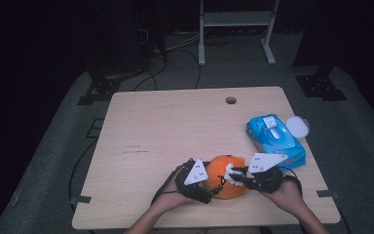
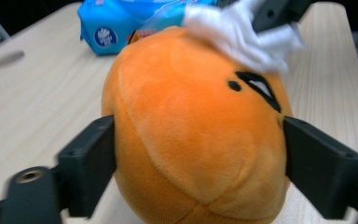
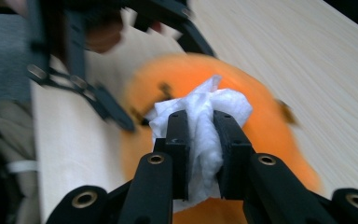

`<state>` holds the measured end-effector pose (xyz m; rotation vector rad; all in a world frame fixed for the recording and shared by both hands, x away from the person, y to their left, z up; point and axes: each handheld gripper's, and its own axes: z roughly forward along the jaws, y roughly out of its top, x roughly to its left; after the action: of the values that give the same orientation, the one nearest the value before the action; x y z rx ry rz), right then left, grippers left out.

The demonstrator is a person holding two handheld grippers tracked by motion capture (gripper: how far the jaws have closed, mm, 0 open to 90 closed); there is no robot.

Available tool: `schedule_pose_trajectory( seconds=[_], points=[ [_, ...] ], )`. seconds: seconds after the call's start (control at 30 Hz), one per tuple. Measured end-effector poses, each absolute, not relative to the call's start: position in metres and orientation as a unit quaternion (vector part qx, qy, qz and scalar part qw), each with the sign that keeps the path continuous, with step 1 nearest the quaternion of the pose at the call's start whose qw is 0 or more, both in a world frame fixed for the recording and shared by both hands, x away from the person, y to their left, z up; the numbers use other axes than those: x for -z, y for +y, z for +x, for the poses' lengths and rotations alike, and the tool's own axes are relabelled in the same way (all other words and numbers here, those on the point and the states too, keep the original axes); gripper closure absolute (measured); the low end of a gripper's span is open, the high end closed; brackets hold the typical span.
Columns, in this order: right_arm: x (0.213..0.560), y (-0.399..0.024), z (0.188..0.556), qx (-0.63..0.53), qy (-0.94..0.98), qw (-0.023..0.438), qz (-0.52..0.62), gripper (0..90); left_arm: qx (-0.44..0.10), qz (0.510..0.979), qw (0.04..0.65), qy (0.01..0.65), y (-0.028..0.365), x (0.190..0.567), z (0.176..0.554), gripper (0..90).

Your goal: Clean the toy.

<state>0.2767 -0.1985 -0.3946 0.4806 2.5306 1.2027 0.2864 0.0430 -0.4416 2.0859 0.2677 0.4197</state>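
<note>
Dark floor and cables are surrounding a pale wooden table (image 1: pixel 175 126), where an orange plush toy (image 1: pixel 226 178) is sitting near the six o'clock edge with a blue wipes pack (image 1: pixel 275 139) lying at about two o'clock from it. At the toy's nine o'clock, the left gripper (image 2: pixel 198 140) is clamping the plush between widely spread jaws. From three o'clock, the right gripper (image 3: pixel 200 140) is pinching a crumpled white wipe (image 3: pixel 205 116) between narrow jaws, apparently pressing it against the toy's top, though blur is obscuring the contact.

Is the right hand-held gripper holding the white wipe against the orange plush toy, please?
Yes, its jaws are shut on the white wipe, pressed on the orange plush toy.
</note>
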Motion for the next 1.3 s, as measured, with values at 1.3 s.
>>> schedule_pose_trajectory(
  seconds=[1.3],
  points=[
    [0.384, -0.184, 0.284, -0.439, 0.869, 0.15, 0.174, 76.6, -0.208, 0.858, 0.465, 0.057, 0.034, 0.432, 0.27, 21.3]
  ],
)
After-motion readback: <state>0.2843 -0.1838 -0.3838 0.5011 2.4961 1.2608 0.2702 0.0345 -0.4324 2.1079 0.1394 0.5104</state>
